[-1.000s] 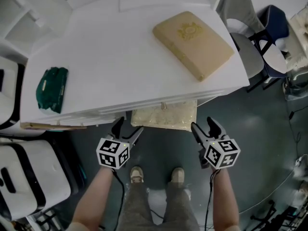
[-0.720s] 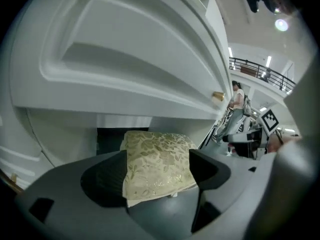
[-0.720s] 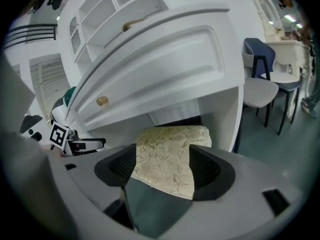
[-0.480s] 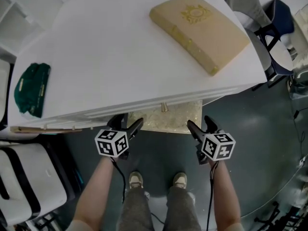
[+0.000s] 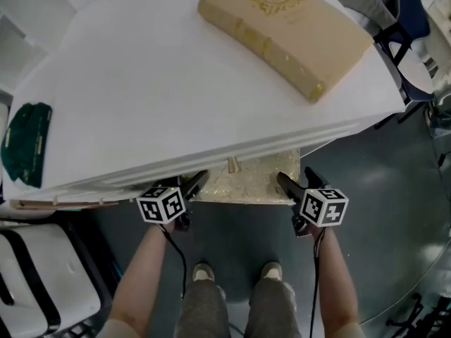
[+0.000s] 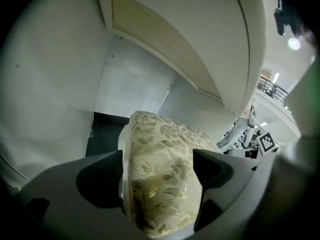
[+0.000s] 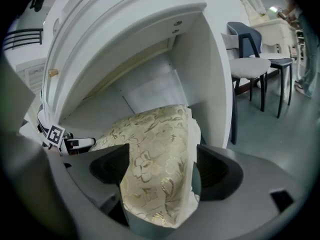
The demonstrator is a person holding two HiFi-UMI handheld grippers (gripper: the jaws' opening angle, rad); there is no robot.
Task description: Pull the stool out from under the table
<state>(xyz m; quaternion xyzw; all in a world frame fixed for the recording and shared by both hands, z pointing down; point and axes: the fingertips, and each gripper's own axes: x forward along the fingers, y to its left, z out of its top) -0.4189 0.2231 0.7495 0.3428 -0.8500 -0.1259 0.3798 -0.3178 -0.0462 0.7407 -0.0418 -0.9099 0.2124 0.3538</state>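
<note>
Stool (image 5: 246,180): gold floral cushioned seat, tucked under the white table (image 5: 162,83), only its front edge showing past the table's rim. Left claw (image 5: 189,183): jaws opening, straddling the seat's left corner, no firm grip seen. Right claw (image 5: 296,180): jaws opening, the seat's right corner between them. Tabletop: tan book (image 5: 285,30); green pouch (image 5: 25,143) at the left edge.

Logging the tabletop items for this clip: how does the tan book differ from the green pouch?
The tan book is large and thick, with a gold emblem; the green pouch is smaller, flatter and dark. The book lies at the far right of the white table, the pouch at its left edge. Both rest flat on it.
</note>
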